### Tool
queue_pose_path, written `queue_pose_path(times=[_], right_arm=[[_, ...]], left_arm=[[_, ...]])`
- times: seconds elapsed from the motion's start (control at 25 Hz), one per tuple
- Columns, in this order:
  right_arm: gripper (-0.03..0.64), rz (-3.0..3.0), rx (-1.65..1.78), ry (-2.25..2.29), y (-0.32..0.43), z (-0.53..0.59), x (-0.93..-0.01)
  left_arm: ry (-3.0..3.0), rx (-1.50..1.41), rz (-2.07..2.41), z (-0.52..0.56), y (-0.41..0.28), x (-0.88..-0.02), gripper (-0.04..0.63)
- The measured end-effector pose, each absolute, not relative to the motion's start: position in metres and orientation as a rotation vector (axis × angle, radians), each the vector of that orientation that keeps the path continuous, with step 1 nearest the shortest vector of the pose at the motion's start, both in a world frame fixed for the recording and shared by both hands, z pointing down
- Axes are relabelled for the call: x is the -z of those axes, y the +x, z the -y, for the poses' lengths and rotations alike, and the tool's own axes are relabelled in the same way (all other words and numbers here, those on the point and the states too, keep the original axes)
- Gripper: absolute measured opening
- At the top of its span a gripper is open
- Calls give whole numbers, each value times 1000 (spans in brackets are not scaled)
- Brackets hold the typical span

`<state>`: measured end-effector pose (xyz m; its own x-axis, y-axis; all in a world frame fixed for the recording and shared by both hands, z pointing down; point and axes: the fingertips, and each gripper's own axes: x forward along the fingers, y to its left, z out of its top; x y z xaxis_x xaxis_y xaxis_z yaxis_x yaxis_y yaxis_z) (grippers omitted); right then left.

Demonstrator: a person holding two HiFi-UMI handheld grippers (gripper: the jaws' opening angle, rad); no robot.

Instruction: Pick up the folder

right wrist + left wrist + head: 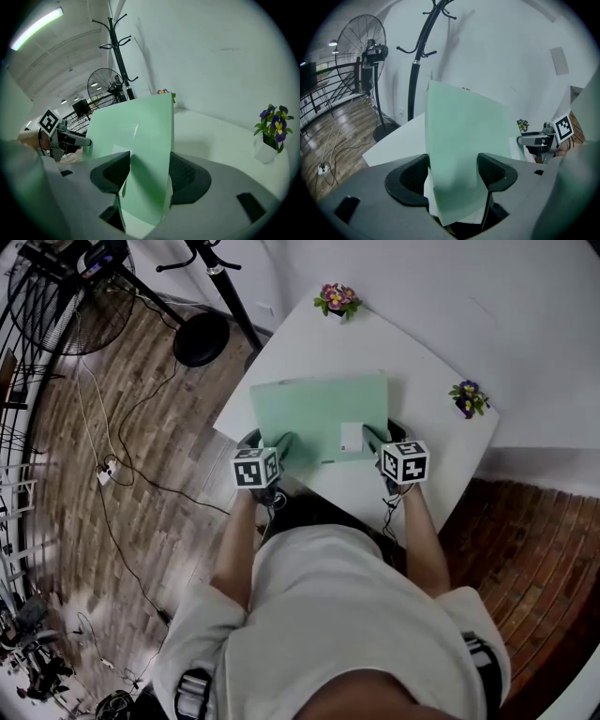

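Note:
A pale green folder (319,413) with a small white label (352,437) is held by its near edge over the white table (441,456). My left gripper (281,446) is shut on the folder's near left corner, and my right gripper (375,439) is shut on its near right corner. In the left gripper view the folder (461,136) stands up between both pads of that gripper (452,171). The right gripper view shows the folder (140,140) bowed between the pads of that gripper (150,171). The folder's far edge looks close to the tabletop; I cannot tell whether it touches.
Two small flower pots stand on the table, one at the far corner (337,301) and one at the right edge (468,399). A coat stand base (200,338), a floor fan (70,292) and a loose cable (112,470) are on the wooden floor to the left.

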<state>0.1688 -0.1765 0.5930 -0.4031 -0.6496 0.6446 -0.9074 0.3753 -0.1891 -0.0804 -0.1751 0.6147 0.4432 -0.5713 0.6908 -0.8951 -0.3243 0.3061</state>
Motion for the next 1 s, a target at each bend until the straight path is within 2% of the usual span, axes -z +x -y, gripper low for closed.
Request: queue_pose_path(times=[1.0], right_arm=[[236,2279,-502,1523,171,201,-506]], left_arm=[[2253,-503,1357,214,-79,-535,351]])
